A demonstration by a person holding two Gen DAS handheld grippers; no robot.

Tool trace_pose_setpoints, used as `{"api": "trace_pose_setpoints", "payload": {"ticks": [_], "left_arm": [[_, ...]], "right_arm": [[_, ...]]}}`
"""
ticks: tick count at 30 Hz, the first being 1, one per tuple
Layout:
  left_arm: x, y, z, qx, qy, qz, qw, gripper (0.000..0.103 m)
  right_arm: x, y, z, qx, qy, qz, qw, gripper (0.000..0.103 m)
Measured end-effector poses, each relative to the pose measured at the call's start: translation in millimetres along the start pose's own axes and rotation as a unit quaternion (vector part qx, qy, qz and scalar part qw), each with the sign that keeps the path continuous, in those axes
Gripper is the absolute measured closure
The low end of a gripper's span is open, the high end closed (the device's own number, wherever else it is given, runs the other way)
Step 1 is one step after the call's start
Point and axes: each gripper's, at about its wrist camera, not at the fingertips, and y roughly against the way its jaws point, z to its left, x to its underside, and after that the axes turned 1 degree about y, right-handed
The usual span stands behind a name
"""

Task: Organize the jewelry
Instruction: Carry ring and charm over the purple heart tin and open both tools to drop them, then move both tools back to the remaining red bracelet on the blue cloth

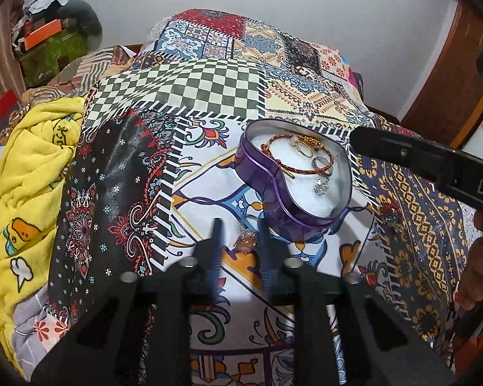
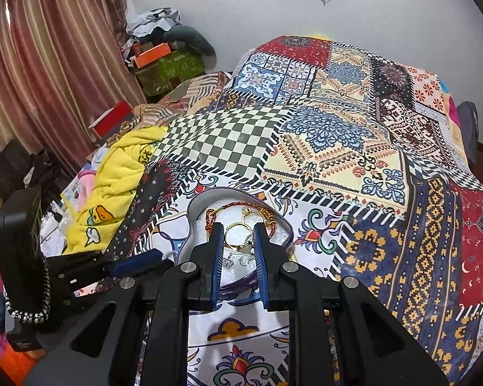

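Observation:
A purple heart-shaped tin (image 1: pixel 267 189) with white foam inside sits on the patterned bedspread. It holds a red and gold bracelet (image 1: pixel 273 141), gold rings (image 1: pixel 302 149) and silver pieces (image 1: pixel 320 186). My left gripper (image 1: pixel 240 230) is open just in front of the tin, with a small orange-gold jewel (image 1: pixel 245 241) lying between its fingers on the cloth. My right gripper (image 2: pixel 239 230) is open over the tin (image 2: pixel 288 234), its fingers on either side of a gold ring (image 2: pixel 238 234); the bracelet (image 2: pixel 241 206) lies beyond. The right gripper's finger (image 1: pixel 386 148) shows beside the tin in the left wrist view.
The patchwork bedspread (image 2: pixel 338 148) covers the bed. A yellow cartoon blanket (image 1: pixel 32 167) is bunched at the left. Boxes and bags (image 2: pixel 164 61) are piled in the far corner by a striped curtain (image 2: pixel 48 64). Another small jewel (image 1: pixel 391 217) lies right of the tin.

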Motion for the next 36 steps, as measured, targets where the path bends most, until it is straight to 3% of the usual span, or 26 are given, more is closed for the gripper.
{"api": "trace_pose_setpoints", "payload": {"ticks": [10, 18, 36], "left_arm": [[-18, 19, 10, 0.006, 0.015, -0.036, 0.9992, 0.091], [-53, 30, 0, 0.039, 0.004, -0.077, 0.9963, 0.091], [-62, -3, -15, 0.053, -0.007, -0.048, 0.9974, 0.091]], "right_arm": [[-1, -9, 1, -0.001, 0.005, 0.008, 1.0, 0.086], [-4, -21, 2, 0.008, 0.022, 0.017, 1.0, 0.086], [2, -37, -2, 0.004, 0.033, 0.038, 0.999, 0.086]]}}
